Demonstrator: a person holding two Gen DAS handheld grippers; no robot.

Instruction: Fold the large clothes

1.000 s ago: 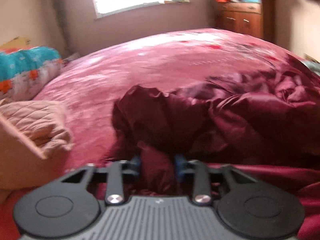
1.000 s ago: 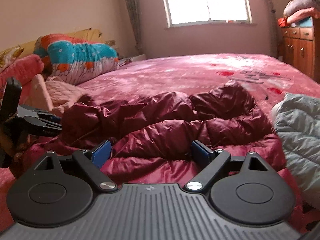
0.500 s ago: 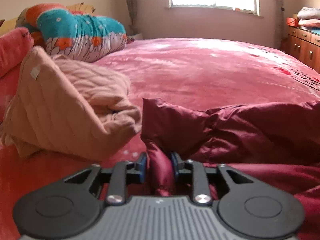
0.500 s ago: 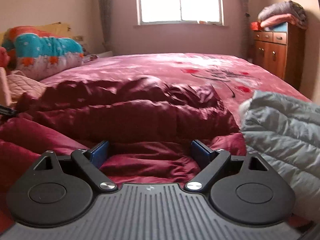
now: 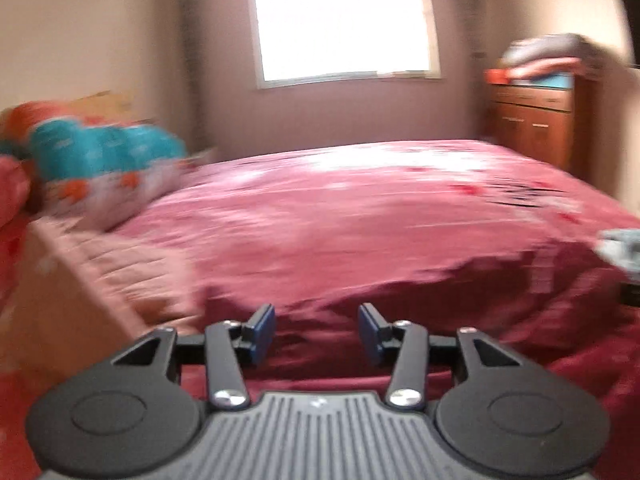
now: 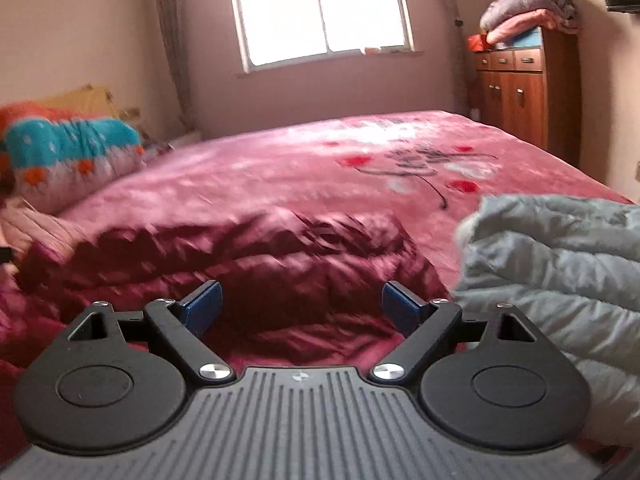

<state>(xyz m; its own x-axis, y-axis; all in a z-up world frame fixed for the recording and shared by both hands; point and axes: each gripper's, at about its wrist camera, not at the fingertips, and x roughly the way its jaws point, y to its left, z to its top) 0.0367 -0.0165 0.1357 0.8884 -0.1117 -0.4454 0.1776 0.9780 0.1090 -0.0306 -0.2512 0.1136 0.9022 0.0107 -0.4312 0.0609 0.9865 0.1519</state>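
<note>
A dark red puffy jacket (image 6: 256, 264) lies spread on the pink bed, low and fairly flat. It also shows in the left wrist view (image 5: 460, 312), blurred. My left gripper (image 5: 316, 332) is open just above the jacket's near left part, with nothing between the pads. My right gripper (image 6: 301, 310) is open wide over the jacket's near edge and holds nothing. A grey quilted jacket (image 6: 560, 264) lies bunched at the right, close to my right gripper.
A pink bedspread (image 6: 320, 168) covers the bed. A peach quilted garment (image 5: 100, 276) lies at the left. A teal and orange rolled blanket (image 6: 68, 156) sits by the headboard. A wooden dresser (image 6: 524, 92) with stacked blankets stands at the far right.
My left gripper has opened and let go of the red jacket's fold, then lifted. The jacket now lies flatter. My right gripper stayed open and rose a little.
</note>
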